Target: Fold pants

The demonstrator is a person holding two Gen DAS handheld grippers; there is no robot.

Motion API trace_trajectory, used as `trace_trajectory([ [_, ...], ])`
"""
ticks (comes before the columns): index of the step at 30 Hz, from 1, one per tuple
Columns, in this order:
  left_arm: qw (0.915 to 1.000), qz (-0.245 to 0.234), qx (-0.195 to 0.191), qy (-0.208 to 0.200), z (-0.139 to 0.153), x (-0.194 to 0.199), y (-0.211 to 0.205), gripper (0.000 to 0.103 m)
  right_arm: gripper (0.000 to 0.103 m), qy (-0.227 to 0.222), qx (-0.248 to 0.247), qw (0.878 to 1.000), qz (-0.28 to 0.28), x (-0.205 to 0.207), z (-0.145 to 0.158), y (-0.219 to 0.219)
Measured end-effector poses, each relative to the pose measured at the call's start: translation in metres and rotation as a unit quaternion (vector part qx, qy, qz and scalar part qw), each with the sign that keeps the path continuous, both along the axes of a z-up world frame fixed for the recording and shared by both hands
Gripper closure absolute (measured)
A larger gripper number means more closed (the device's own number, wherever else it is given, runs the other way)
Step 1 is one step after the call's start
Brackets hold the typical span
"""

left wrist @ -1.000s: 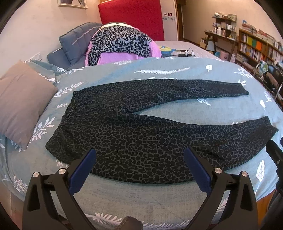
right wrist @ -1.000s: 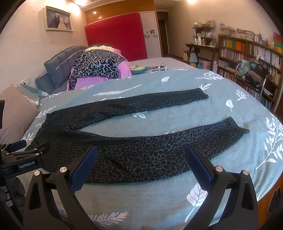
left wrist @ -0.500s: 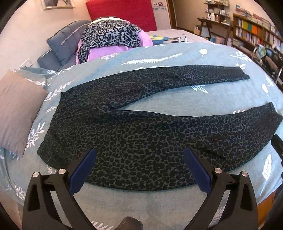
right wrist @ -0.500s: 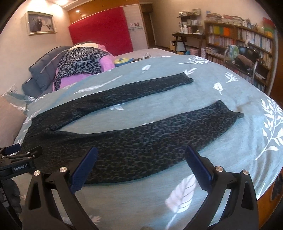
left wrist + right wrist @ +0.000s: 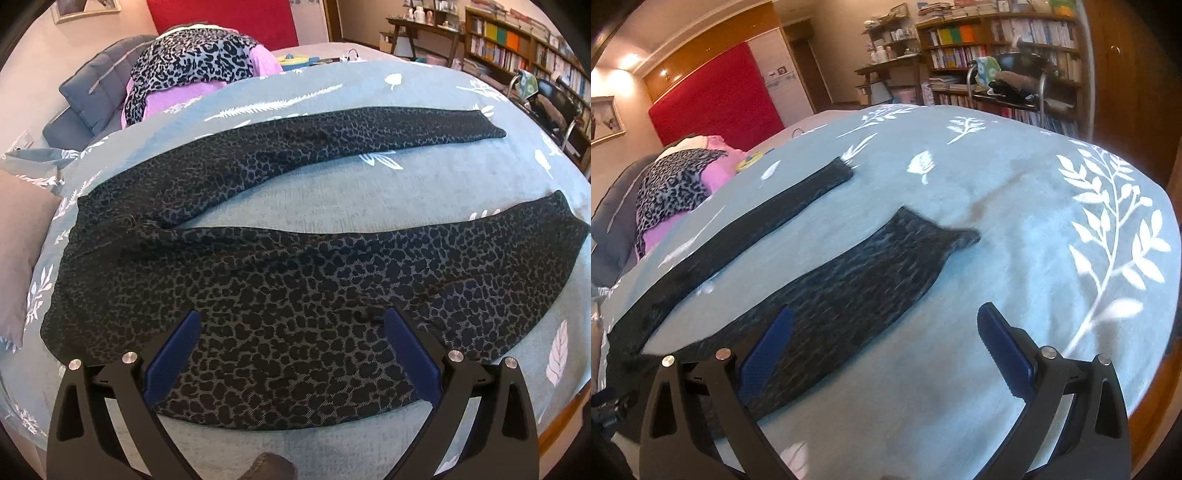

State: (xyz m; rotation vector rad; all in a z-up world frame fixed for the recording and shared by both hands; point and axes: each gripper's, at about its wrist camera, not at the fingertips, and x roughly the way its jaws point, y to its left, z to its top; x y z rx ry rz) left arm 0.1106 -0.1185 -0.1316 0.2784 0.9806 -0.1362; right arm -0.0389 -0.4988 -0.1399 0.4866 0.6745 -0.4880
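Observation:
Dark leopard-print pants lie flat on the blue leaf-patterned bed cover, waist at the left, two legs spread toward the right. My left gripper is open and empty, low over the thigh of the near leg. In the right wrist view the pants show both leg ends, the near cuff and the far cuff. My right gripper is open and empty, above the near leg close to its cuff.
A pile of leopard and pink clothes lies at the head of the bed by a grey cushion. A taupe pillow lies at the left. Bookshelves and a chair stand beyond the right bed edge.
Both grippers have moved closer and lower to the pants. The right gripper has swung right toward the near cuff; its view is motion-blurred. Both jaws stay open.

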Motion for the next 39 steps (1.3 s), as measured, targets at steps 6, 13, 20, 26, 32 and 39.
trace_trajectory([
  [6,1.0,0.001,0.001,0.006,-0.007,0.006,0.0,0.005,0.013,0.011,-0.005,1.0,-0.015,0.021,-0.01,-0.035],
  [13,0.9997,0.005,-0.005,0.022,-0.023,0.019,0.005,0.005,0.073,0.038,0.01,0.998,-0.051,0.038,-0.029,-0.069],
  [20,0.9996,-0.009,-0.016,0.019,-0.03,0.025,0.006,0.005,0.097,0.03,-0.038,0.997,-0.061,0.022,-0.004,-0.074],
  [26,0.9991,-0.031,-0.021,0.019,-0.04,0.023,0.01,0.005,0.094,0.06,-0.016,0.995,-0.075,-0.003,-0.033,-0.079],
  [32,0.9991,-0.019,-0.023,0.031,-0.05,0.021,0.021,0.005,0.054,0.051,-0.075,0.991,-0.1,-0.008,-0.008,-0.078],
  [39,0.9989,-0.025,-0.019,0.036,-0.057,0.01,0.018,0.005,0.042,0.063,-0.082,0.994,0.02,0.05,-0.005,-0.064],
])
